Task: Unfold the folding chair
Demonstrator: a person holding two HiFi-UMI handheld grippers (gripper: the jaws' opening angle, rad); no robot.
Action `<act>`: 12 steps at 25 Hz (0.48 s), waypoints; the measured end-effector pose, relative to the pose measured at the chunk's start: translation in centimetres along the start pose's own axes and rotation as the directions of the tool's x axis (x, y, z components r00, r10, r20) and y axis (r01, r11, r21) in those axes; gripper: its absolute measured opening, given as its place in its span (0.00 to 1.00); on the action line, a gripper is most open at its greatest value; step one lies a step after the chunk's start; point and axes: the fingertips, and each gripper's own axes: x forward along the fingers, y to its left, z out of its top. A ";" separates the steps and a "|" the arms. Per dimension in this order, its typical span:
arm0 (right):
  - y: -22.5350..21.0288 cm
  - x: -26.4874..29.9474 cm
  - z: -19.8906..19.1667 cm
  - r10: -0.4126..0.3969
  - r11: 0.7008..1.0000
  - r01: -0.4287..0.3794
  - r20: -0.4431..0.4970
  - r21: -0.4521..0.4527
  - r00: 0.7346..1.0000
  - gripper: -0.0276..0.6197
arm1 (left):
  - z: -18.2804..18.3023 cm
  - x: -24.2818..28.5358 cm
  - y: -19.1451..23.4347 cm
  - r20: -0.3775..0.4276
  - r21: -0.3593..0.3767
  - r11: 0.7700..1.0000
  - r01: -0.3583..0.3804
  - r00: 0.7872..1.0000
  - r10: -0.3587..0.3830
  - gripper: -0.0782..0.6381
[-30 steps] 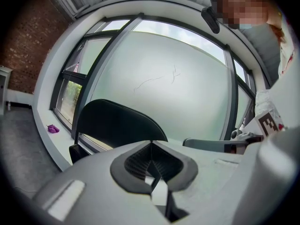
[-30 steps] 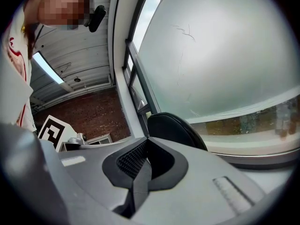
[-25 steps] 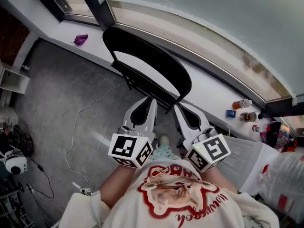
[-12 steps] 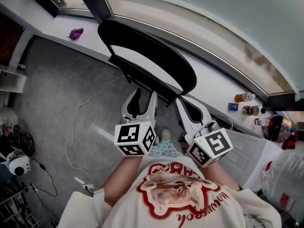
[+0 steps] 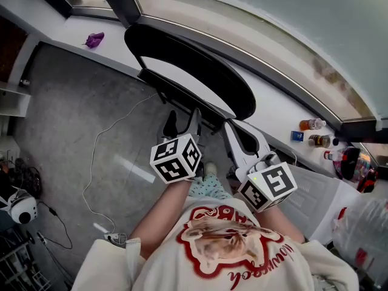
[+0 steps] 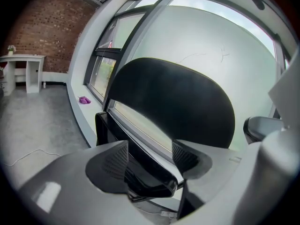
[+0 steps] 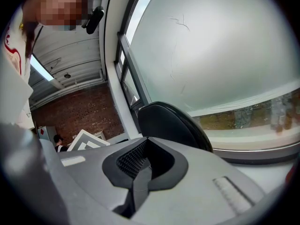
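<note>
Nearest to the camera, just short of the folding chair (image 5: pixel 182 53), both tools point at it from in front of the person's cream shirt (image 5: pixel 224 253). The left gripper (image 6: pixel 150 156) has its jaws spread, and the lower black edge of the chair's folded seat lies in the gap between them; no view shows whether a pad touches it. The right gripper (image 7: pixel 138 170), beside the chair's right side, has its jaws pressed together on nothing.

The chair stands folded on the grey floor (image 5: pixel 73 120), its rounded black back leaning against the white window sill (image 5: pixel 267 111). Left of the chair a thin white cable (image 5: pixel 93 162) trails over the floor. On the sill, a small purple thing (image 5: pixel 94 40) lies to the chair's left and a few bottles (image 5: pixel 310 124) stand well to its right. Behind the chair rises frosted window glass (image 5: pixel 273 17) in dark frames. Far off to the chair's left are a brick wall (image 6: pixel 42 27) and a white shelf unit (image 6: pixel 21 69).
</note>
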 end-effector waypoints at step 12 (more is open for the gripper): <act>-0.9 1.0 -1.1 -0.029 1.000 0.029 -0.026 0.009 0.999 0.08 | -1.9 3.7 1.9 -0.058 -0.061 0.993 -0.102 0.993 0.098 0.52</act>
